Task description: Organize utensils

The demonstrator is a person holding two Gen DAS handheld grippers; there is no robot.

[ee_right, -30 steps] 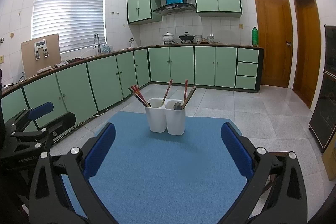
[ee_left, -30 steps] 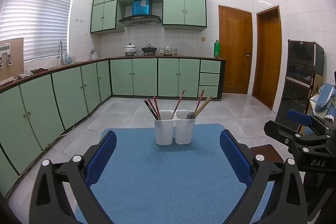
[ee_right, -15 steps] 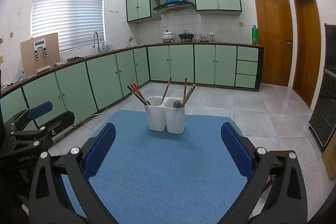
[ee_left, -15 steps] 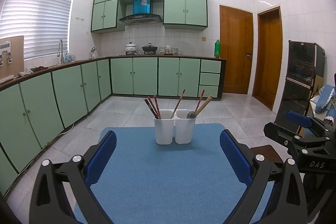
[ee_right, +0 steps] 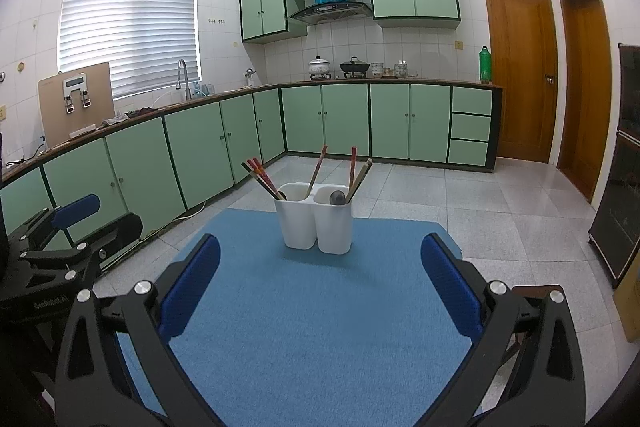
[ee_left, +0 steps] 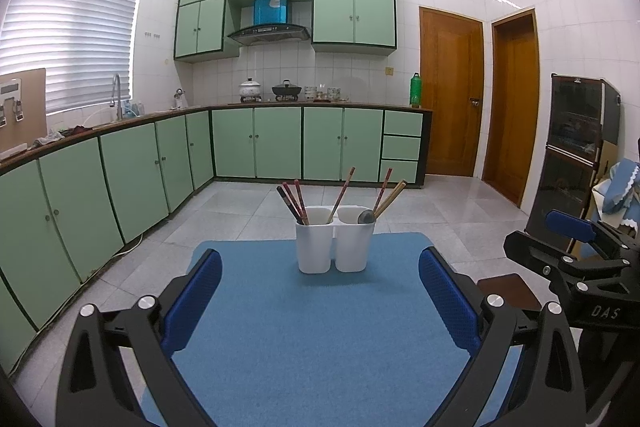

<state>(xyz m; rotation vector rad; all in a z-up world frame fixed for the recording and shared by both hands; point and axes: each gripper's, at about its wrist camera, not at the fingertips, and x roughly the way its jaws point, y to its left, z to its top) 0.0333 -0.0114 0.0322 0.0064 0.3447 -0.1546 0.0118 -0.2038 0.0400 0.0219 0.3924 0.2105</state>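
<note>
Both tools are wide open and hold nothing: my left tool (ee_left: 320,301) and my right tool (ee_right: 320,287) hang low over the blue worktop (ee_left: 312,347). At 12 o'clock stands the white holder (ee_left: 335,245), with chopsticks (ee_left: 295,199) in its left cup and a spoon (ee_left: 365,216) and more sticks in its right cup. All utensils already sit inside, so this fits sorting just ahead or sorting done. Since a second ago, almost nothing has moved.
</note>
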